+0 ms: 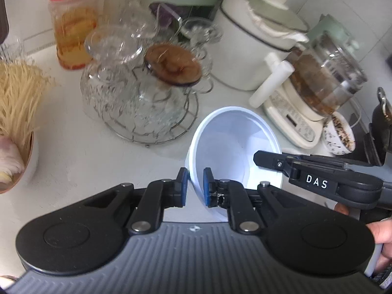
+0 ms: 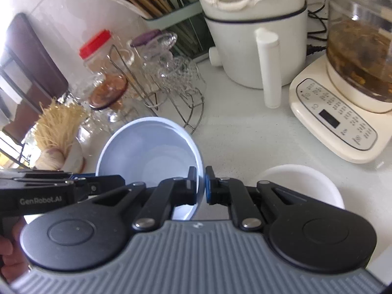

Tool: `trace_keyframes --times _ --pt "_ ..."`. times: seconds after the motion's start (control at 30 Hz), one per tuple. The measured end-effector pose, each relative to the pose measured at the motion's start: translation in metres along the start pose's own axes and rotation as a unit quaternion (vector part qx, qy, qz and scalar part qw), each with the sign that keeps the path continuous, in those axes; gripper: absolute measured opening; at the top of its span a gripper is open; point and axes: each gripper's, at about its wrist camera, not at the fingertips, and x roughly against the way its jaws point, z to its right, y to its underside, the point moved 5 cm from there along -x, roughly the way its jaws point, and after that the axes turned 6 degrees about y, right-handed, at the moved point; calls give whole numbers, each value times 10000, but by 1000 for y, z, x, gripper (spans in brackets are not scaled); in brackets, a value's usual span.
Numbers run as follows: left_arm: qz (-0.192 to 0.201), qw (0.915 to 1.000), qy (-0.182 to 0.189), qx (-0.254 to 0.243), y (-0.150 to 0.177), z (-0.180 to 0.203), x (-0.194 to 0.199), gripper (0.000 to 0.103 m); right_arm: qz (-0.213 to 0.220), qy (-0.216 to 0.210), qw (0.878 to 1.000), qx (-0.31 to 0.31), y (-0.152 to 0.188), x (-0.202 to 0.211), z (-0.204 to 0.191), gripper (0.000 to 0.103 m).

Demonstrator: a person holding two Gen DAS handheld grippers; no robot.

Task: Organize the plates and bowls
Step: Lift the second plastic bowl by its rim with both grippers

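A pale blue bowl [image 1: 232, 147] is held tilted above the white counter, gripped on opposite sides of its rim by both grippers. My left gripper [image 1: 195, 187] is shut on the bowl's near-left rim. My right gripper [image 2: 201, 186] is shut on the right rim of the same bowl [image 2: 149, 152]; its finger also shows in the left wrist view [image 1: 272, 160]. A white bowl [image 2: 303, 183] sits on the counter just right of my right gripper.
A wire rack with glass cups [image 1: 137, 90] stands behind the bowl. A white pot [image 2: 254, 36], a glass kettle on its base [image 2: 338, 120], a red-lidded jar [image 1: 73, 22], a chopstick holder [image 2: 156, 5] and a bowl of noodles [image 1: 17, 122] crowd the counter [image 2: 245, 137].
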Motion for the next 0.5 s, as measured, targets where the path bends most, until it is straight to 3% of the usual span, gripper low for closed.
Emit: trace_keyframes --times 0.5 --pt "402 9987 85 -313 20 15 61 16 432 -189 9988 -155 5 52 -18 9"
